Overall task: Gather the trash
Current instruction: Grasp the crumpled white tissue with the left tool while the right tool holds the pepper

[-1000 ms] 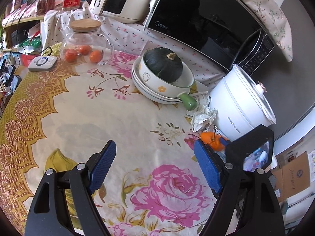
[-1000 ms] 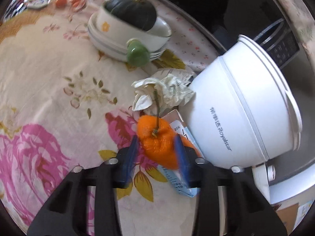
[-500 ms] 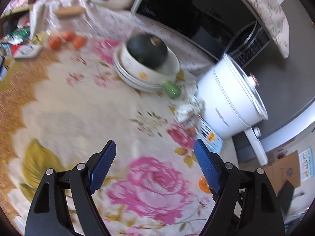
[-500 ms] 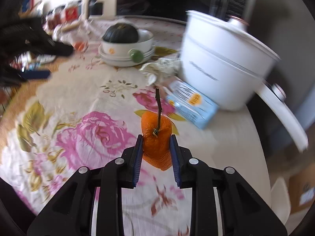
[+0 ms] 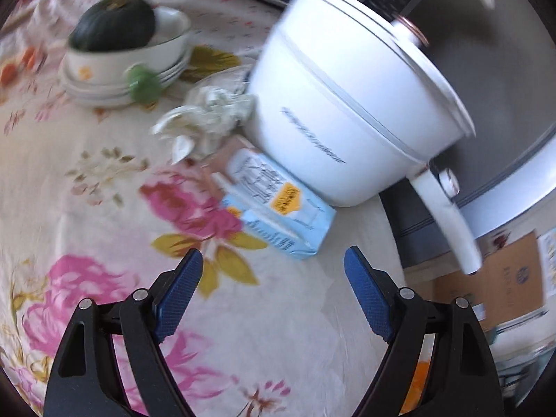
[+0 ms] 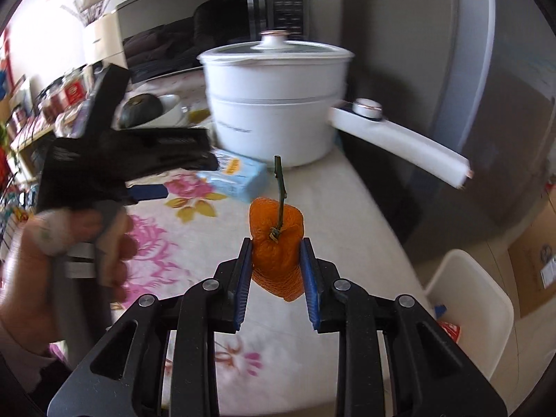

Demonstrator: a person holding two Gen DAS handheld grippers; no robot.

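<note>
Orange peel (image 6: 277,253) — now airborne (right gripper (image 6: 276,271)) — off tablecloth (image 6: 347,215)

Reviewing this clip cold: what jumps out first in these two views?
The orange peel with its stem up, pinched in the right gripper above the table edge. Behind it, the big white cooker, with a blue carton and crumpled paper at its base, ahead of the open left gripper.

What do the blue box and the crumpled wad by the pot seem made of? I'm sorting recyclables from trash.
The blue box looks like coated paperboard: sharp folded edges, printed faces with a slight sheen. The crumpled wad looks like thin matte paper or tissue: white, with soft irregular creases. Blur leaves both uncertain.
</note>
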